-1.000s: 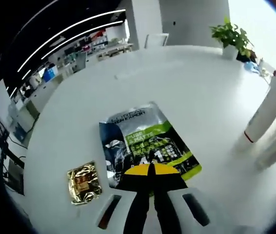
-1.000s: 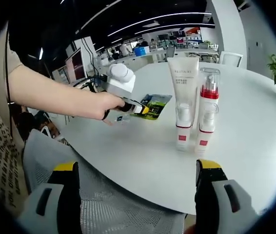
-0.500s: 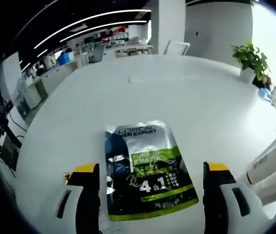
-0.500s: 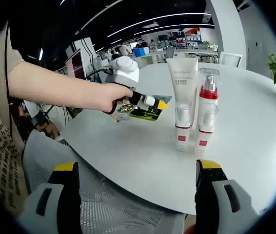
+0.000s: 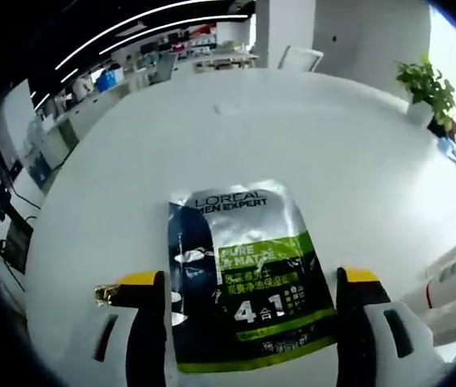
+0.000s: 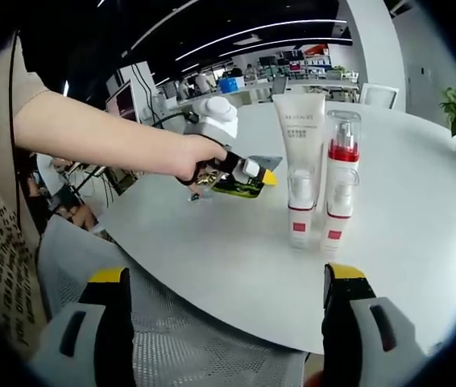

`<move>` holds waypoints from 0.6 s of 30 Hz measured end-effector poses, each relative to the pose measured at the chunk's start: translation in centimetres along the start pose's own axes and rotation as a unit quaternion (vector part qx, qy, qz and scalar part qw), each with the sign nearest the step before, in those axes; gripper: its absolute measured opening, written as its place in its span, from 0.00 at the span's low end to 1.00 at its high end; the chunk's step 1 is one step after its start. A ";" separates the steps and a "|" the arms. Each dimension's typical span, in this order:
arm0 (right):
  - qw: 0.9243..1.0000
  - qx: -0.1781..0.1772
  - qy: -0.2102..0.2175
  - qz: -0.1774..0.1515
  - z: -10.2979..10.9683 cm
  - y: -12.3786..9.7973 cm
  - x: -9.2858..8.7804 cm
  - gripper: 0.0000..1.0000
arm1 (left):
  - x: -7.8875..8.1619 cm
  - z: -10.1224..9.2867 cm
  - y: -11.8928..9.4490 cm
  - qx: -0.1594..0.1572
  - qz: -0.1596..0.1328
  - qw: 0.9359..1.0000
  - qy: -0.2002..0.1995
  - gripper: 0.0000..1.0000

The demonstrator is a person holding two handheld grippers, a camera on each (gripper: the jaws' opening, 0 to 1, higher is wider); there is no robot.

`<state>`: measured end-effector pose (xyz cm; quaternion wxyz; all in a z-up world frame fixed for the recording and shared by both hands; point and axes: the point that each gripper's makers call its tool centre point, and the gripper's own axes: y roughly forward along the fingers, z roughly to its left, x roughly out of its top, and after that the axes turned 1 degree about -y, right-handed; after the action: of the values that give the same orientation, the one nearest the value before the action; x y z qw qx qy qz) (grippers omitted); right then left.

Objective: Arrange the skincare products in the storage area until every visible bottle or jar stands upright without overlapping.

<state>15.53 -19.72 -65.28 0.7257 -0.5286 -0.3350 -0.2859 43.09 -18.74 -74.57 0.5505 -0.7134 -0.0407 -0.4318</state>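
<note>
The left gripper [image 5: 248, 310] holds its fingers wide apart around a flat silver, navy and green foil sachet [image 5: 244, 274] lying on the round white counter [image 5: 308, 129]. Closing squarely on the sachet's edges would likely grip best. The right gripper [image 6: 224, 310], fingers wide and empty, hangs near the counter's edge, facing a white tube [image 6: 299, 161] and a red-banded pump bottle [image 6: 341, 177] standing upright beside the sachet.

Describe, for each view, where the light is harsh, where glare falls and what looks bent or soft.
Left gripper view: daylight blows out the upper right by the potted green plant; the silver and green foil sachet catches glare; the round white table bulges. Right gripper view: ceiling strips curve, the white tube is sharp, and the background office looks soft.
</note>
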 end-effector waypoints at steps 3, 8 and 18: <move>1.000 -0.001 -0.003 0.001 0.0 0.0 0.0 0.97 | 0.1 -0.5 0.0 -0.005 -0.001 1.000 0.002 0.68; 1.000 0.000 -0.003 0.001 0.0 0.0 -0.1 0.98 | 0.0 -0.3 -0.1 -0.007 -0.004 1.000 0.008 0.66; 1.000 -0.002 -0.004 0.001 0.0 0.0 -0.1 0.98 | 0.0 -0.8 -0.4 -0.019 -0.008 1.000 0.022 0.54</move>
<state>15.44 -19.76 -65.33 0.7239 -0.5313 -0.3364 -0.2838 42.45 -19.21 -74.26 0.5339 -0.7139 -0.0257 -0.4523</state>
